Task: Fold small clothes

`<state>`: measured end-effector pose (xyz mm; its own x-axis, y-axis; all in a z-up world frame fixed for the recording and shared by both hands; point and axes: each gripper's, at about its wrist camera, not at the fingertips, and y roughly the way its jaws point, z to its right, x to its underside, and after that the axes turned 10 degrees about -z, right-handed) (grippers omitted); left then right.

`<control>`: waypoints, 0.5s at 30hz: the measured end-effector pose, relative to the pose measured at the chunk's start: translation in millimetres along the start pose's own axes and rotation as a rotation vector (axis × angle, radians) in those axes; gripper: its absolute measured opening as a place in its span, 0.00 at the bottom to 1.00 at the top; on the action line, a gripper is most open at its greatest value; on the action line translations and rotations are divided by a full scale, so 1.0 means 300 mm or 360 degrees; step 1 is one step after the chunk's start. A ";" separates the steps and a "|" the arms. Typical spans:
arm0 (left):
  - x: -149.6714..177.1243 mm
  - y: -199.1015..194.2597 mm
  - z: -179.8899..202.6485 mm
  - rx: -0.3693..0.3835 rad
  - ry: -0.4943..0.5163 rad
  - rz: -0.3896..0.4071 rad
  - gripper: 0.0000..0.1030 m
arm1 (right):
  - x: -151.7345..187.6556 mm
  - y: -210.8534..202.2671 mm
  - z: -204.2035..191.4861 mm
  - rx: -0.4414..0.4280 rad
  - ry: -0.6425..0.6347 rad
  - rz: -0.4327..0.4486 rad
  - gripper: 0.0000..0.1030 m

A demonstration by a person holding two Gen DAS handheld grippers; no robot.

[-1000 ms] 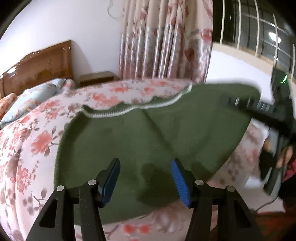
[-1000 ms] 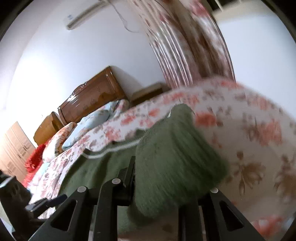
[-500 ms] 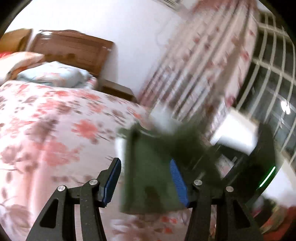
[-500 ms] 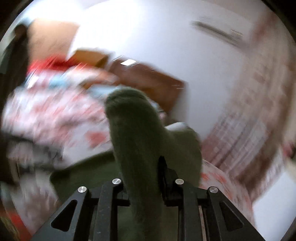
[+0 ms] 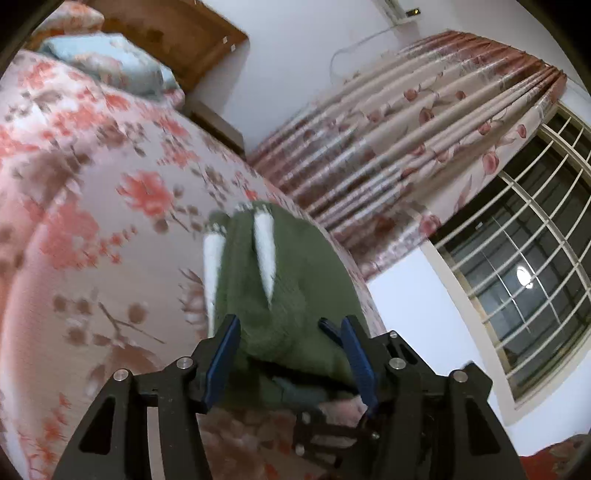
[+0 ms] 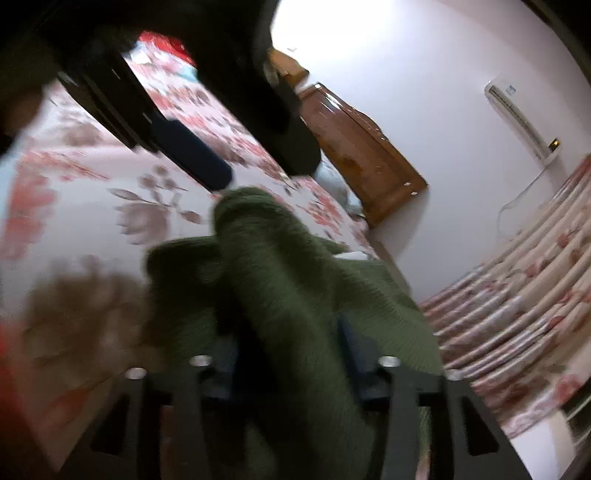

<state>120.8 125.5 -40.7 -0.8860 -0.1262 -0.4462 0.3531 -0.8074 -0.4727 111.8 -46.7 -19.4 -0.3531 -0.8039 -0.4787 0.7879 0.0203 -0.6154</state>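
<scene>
A dark green knitted garment (image 5: 295,280) with white trim lies bunched in a narrow heap on the floral bedspread (image 5: 110,221). My left gripper (image 5: 290,350) hovers at its near end, blue pads apart and not pressing the cloth that lies between and beyond them. In the right wrist view a thick fold of the garment (image 6: 280,280) rises between the fingers of my right gripper (image 6: 291,350). Its jaws are opening, with the fold still standing in the gap. The left gripper (image 6: 262,173) shows at the upper left, just beyond the fold's far tip.
A wooden headboard (image 5: 177,33) and a light blue pillow (image 5: 110,70) stand at the head of the bed, with a nightstand (image 5: 218,122) beside them. Floral curtains (image 5: 406,129) and a barred window (image 5: 517,277) fill the right. An air conditioner (image 6: 521,118) hangs on the wall.
The garment, spread wide a second ago, is now gathered into a narrow folded heap. Both grippers rolled and swept across the bed. The right jaws, shut on the fold before, now stand wider.
</scene>
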 end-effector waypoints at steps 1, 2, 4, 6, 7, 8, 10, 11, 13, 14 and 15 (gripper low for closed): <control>0.001 0.013 0.001 -0.0004 -0.0008 -0.0038 0.57 | 0.012 -0.011 -0.007 -0.0032 -0.0001 0.0026 1.00; 0.001 0.017 0.004 -0.0018 -0.0005 -0.0046 0.58 | 0.035 -0.034 -0.016 -0.0036 -0.0017 0.0052 1.00; -0.002 0.036 0.014 -0.0062 0.0009 -0.0071 0.60 | 0.071 -0.061 -0.033 -0.0032 -0.0060 0.0065 1.00; -0.005 0.059 0.017 -0.0130 0.0014 -0.0106 0.60 | 0.112 -0.090 -0.040 -0.0031 -0.0085 0.0074 1.00; -0.006 0.071 0.020 -0.0163 0.0019 -0.0124 0.60 | 0.126 -0.099 -0.034 -0.0034 -0.0069 0.0079 1.00; -0.003 0.075 0.021 -0.0187 0.0027 -0.0125 0.60 | 0.150 -0.123 -0.016 -0.0028 -0.0016 0.0094 1.00; 0.002 0.077 0.033 -0.0226 0.0049 -0.0102 0.57 | 0.189 -0.157 0.021 -0.0026 0.0100 0.0113 1.00; 0.003 0.079 0.040 -0.0243 0.0062 -0.0093 0.54 | 0.211 -0.169 0.047 -0.0019 0.0171 0.0111 1.00; 0.007 0.080 0.056 -0.0299 0.0097 -0.0068 0.40 | 0.249 -0.171 0.089 0.0013 0.0283 0.0083 1.00; 0.006 0.079 0.060 -0.0309 0.0106 -0.0059 0.37 | 0.270 -0.162 0.110 0.0020 0.0341 0.0051 1.00; 0.005 0.078 0.062 -0.0311 0.0112 -0.0054 0.33 | 0.289 -0.152 0.129 0.0029 0.0400 0.0025 1.00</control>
<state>122.1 95.6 -38.4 -0.8774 -0.0548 -0.4766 0.3812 -0.6826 -0.6234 64.7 -140.5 -8.5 -0.4531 -0.6305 -0.6303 0.8025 0.0195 -0.5963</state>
